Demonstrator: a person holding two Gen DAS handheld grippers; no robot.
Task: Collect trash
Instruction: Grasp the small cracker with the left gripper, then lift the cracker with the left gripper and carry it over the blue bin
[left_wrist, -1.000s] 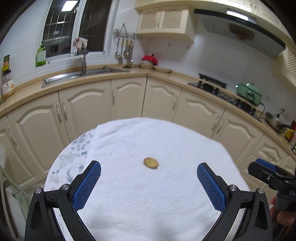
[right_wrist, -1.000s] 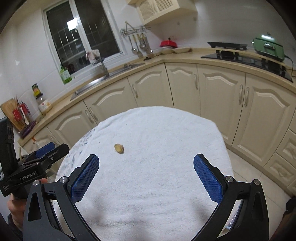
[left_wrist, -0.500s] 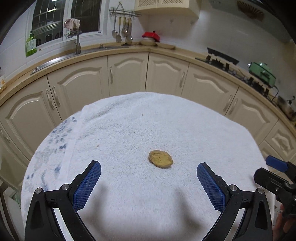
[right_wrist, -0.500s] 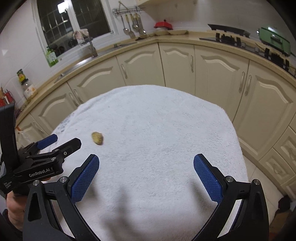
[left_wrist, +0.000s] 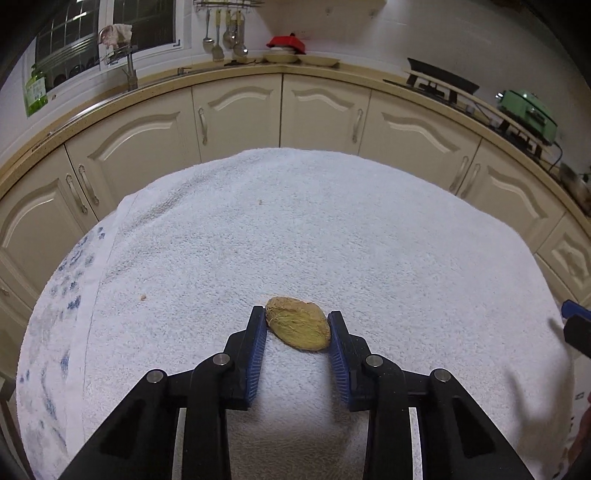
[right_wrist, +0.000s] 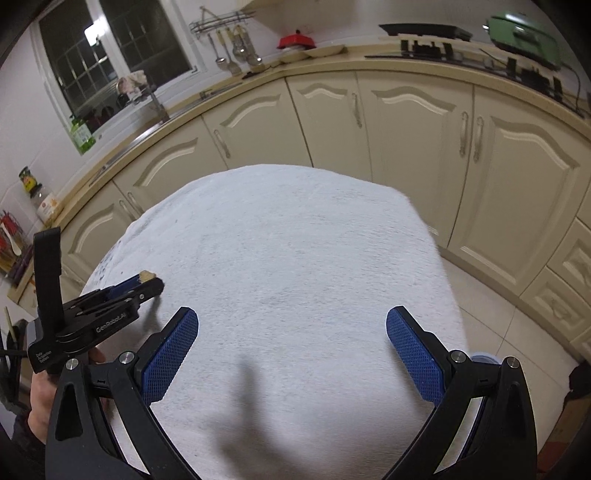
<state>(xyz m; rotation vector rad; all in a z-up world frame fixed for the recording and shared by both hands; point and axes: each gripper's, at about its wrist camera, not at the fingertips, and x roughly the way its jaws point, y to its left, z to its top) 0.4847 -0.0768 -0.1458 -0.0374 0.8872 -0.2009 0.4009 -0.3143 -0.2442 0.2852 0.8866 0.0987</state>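
1. The left gripper (left_wrist: 297, 325) is low over the white towel (left_wrist: 332, 229), and its jaws are closing on a flat, yellowish-brown scrap of trash (left_wrist: 298, 328) that lies between them.
2. Both blue pads (left_wrist: 255, 354) sit right against the sides of the scrap, which rests on the towel and sticks out a little past the fingertips.
3. The right gripper (right_wrist: 291, 345) hangs above the near part of the same towel with its jaws spread wide and nothing between them.
4. In the right wrist view, the left gripper (right_wrist: 147, 282) shows at the left edge, pinching the scrap (right_wrist: 147, 274) at its tip, with the person's hand (right_wrist: 35, 402) on its handle below.
5. In the left wrist view, the tip of the right gripper shows at the far right edge, well apart from the scrap.
6. A tiny crumb (left_wrist: 142, 296) lies on the towel to the left of the scrap, and a smaller speck (left_wrist: 259, 202) sits farther back.
7. A blue-flowered cloth (left_wrist: 55, 306) shows from under the towel's left edge.
8. Beyond the table runs a curved row of cream cabinets (left_wrist: 236, 110) under a tan counter (left_wrist: 229, 72).
9. On the counter stand a faucet (left_wrist: 129, 70), a green bottle (left_wrist: 35, 88), a red lid on dishes (left_wrist: 286, 42), a stove (left_wrist: 439, 79) and a green pot (left_wrist: 528, 110).
10. Ladles and spoons (left_wrist: 225, 37) hang on the wall beside a dark window (left_wrist: 144, 22).
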